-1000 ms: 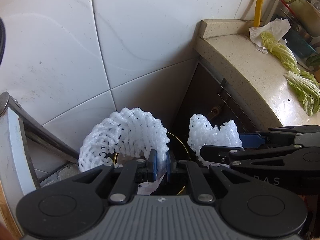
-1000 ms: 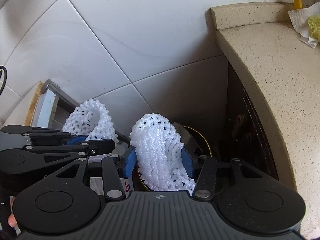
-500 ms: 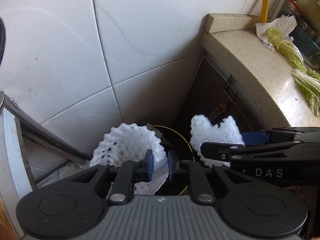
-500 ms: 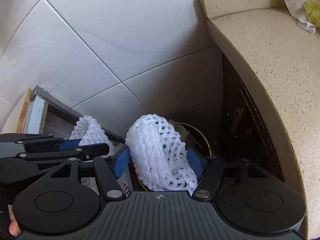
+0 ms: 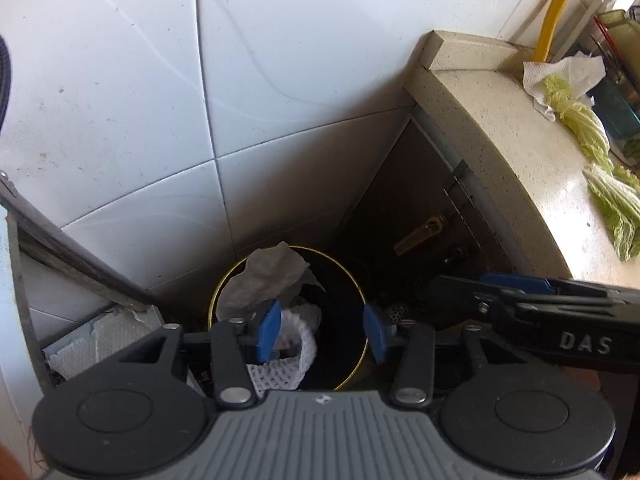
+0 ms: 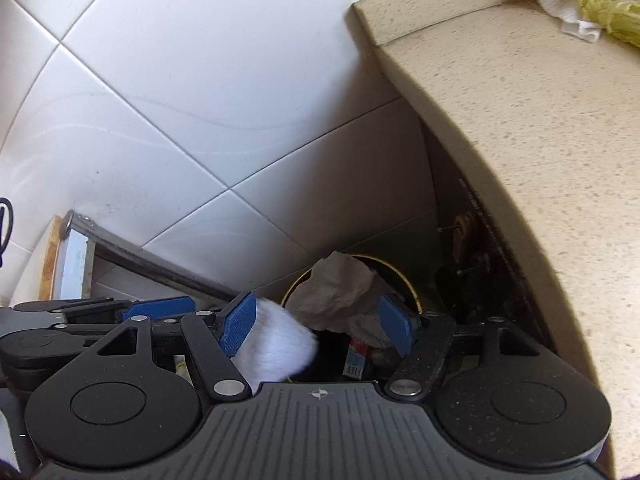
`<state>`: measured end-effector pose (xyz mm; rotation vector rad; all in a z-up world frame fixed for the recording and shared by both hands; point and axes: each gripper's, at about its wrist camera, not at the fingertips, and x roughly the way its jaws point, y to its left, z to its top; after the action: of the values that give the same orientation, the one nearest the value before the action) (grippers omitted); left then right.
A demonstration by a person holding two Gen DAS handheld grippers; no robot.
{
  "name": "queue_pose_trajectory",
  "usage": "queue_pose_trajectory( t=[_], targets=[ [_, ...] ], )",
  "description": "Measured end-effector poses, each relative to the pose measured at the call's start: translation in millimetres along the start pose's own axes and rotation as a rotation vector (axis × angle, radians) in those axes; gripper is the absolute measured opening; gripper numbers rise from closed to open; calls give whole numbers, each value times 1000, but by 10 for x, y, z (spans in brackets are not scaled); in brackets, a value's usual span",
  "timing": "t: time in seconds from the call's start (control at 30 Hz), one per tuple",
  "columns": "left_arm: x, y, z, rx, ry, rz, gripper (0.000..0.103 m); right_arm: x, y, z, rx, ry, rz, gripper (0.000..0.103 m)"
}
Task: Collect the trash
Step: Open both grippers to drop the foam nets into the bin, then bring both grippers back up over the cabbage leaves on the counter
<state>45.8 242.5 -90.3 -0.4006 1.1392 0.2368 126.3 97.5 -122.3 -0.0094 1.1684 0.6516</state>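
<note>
- Hovering over the trash bin (image 5: 352, 280), the left claw (image 5: 322, 330) has its blue pads spread wide with nothing between them
- Just below and beyond its left pad, a white foam net (image 5: 298, 354) lies inside the bin, against the near-left side of the gold rim
- In the right wrist view, the right claw (image 6: 316, 328) is likewise spread apart and holds nothing; a blurred white foam net (image 6: 276, 350) sits just beside its left pad, free of the right pad, at the bin's near edge
- The trash bin (image 6: 412, 292) is dark inside with a thin gold rim, and a crumpled grey paper (image 5: 268, 280) sticks up from its far-left part
- A small red and blue package (image 6: 356, 356) shows deeper in the bin in the right wrist view
- The bin stands on the floor in a corner, between the white tiled wall (image 5: 280, 80) and a dark cabinet front (image 5: 420, 208)
- Farther right, the speckled table (image 5: 516, 128) carries cabbage leaves (image 5: 612, 208) and a white paper towel (image 5: 560, 76), with a yellow hose (image 5: 554, 12) behind
</note>
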Motion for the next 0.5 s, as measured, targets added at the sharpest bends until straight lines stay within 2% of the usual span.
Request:
queue_pose_trajectory(
  t=[0.07, 0.13, 0.3, 0.5],
  targets=[
    [-22, -39, 27, 1, -21, 29, 41, -85, -56, -10, 10, -18, -11, 75],
    [-77, -121, 44, 22, -40, 23, 41, -195, -98, -18, 14, -45, -21, 75],
    [-182, -489, 136, 106, -69, -44, 41, -631, -328, -14, 45, -132, -50, 75],
    [-271, -1112, 299, 190, -97, -139, 42, -1329, -755, 22, 73, -270, -137, 78]
  ],
)
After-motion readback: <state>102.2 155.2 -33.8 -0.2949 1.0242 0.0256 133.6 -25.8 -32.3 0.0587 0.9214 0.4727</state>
